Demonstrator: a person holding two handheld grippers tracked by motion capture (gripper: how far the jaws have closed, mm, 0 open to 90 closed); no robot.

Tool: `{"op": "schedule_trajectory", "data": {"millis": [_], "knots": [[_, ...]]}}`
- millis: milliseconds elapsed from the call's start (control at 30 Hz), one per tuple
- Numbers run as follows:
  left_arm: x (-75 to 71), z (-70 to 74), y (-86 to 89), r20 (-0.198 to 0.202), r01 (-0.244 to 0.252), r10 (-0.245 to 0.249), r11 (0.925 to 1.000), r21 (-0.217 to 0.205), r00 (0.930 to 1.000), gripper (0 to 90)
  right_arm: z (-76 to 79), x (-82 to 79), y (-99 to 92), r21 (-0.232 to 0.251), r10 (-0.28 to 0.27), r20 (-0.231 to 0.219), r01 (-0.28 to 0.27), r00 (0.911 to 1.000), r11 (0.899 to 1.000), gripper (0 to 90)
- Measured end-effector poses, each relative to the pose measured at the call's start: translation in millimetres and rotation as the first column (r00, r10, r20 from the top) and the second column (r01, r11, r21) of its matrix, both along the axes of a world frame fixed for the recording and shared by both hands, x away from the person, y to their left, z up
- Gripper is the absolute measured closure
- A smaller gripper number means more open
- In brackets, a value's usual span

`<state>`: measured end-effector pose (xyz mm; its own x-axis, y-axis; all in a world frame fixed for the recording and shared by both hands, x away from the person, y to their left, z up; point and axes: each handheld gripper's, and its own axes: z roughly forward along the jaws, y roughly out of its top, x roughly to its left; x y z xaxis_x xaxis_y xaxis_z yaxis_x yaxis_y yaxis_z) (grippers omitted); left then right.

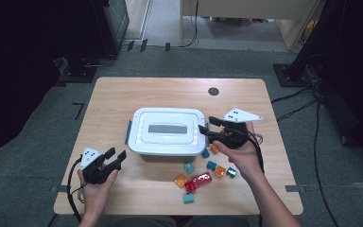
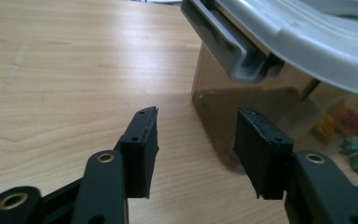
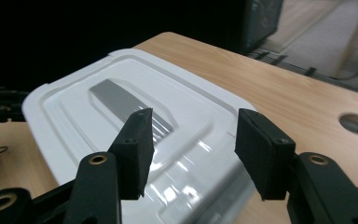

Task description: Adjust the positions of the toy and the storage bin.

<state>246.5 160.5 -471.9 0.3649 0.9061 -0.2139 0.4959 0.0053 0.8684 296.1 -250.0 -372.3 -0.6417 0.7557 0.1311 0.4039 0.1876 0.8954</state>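
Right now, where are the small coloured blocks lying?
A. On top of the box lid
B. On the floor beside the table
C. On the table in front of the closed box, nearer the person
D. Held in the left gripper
C: the coloured blocks lie scattered on the table on the person's side of the box, whose lid is on.

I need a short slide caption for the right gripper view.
Open right gripper above the white lid of the closed box on the wooden table.
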Motion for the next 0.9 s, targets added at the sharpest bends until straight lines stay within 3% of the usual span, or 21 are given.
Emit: {"op": "schedule_trajectory", "data": {"millis": [133,200,233,267,300,333,367,433,533,633,733,900], "knots": [[-1.3,-1.0,-4.3,-0.008,0.011,-0.011,0.9998,0.019,0.9999,41.7,12.4,11.0,18.6,-0.041,0.101,0.009,-0.101,0.9948,0.994,45.3],[-2.5,-1.8,-4.2,-0.011,0.019,-0.018,0.9996,0.020,0.9998,39.4,17.5,16.5,27.8,-0.085,0.156,0.018,-0.154,0.9876,0.984,46.7],[-2.6,-1.9,-4.1,-0.013,0.021,-0.021,0.9996,0.017,0.9997,38.8,20.2,20.0,33.9,-0.108,0.193,0.021,-0.190,0.9810,0.976,50.2],[-2.7,-2.1,-4.3,-0.012,0.022,-0.022,0.9997,0.013,0.9997,37.8,22.3,25.1,42.8,-0.141,0.253,0.021,-0.248,0.9672,0.958,53.5],[-3.0,-2.0,-4.5,-0.010,0.023,-0.023,0.9997,0.012,0.9997,37.8,22.3,25.1,42.8,-0.141,0.253,0.021,-0.248,0.9672,0.958,53.5],[-3.3,-1.7,-4.3,-0.009,0.027,-0.027,0.9996,0.013,0.9996,37.6,22.0,32.1,52.8,-0.168,0.314,0.005,-0.309,0.9493,0.936,57.1],[-3.5,-1.5,-4.6,-0.006,0.029,-0.029,0.9995,0.011,0.9996,37.6,22.0,32.1,52.8,-0.168,0.314,0.005,-0.309,0.9493,0.936,57.1],[-4.2,-1.1,-5.1,-0.003,0.037,-0.037,0.9992,0.014,0.9993,37.5,19.8,39.0,61.5,-0.196,0.364,-0.020,-0.360,0.9313,0.912,58.2],[-5.1,-0.2,-5.6,0.003,0.046,-0.046,0.9989,0.012,0.9989,39.5,15.9,47.1,72.6,-0.270,0.375,-0.030,-0.369,0.9265,0.890,58.9],[-5.1,1.6,-4.9,0.008,0.049,-0.049,0.9988,0.000,0.9988,40.3,10.7,57.5,80.9,-0.277,0.402,-0.065,-0.403,0.9134,0.872,61.9],[-6.1,4.2,-3.8,0.018,0.054,-0.054,0.9985,-0.011,0.9984,41.1,7.5,62.6,82.6,-0.279,0.388,-0.071,-0.392,0.9190,0.877,62.1],[-7.2,8.3,-4.1,0.038,0.074,-0.073,0.9970,-0.024,0.9966,43.7,-2.3,74.2,84.2,-0.242,0.412,-0.073,-0.417,0.9081,0.876,59.4]]}}
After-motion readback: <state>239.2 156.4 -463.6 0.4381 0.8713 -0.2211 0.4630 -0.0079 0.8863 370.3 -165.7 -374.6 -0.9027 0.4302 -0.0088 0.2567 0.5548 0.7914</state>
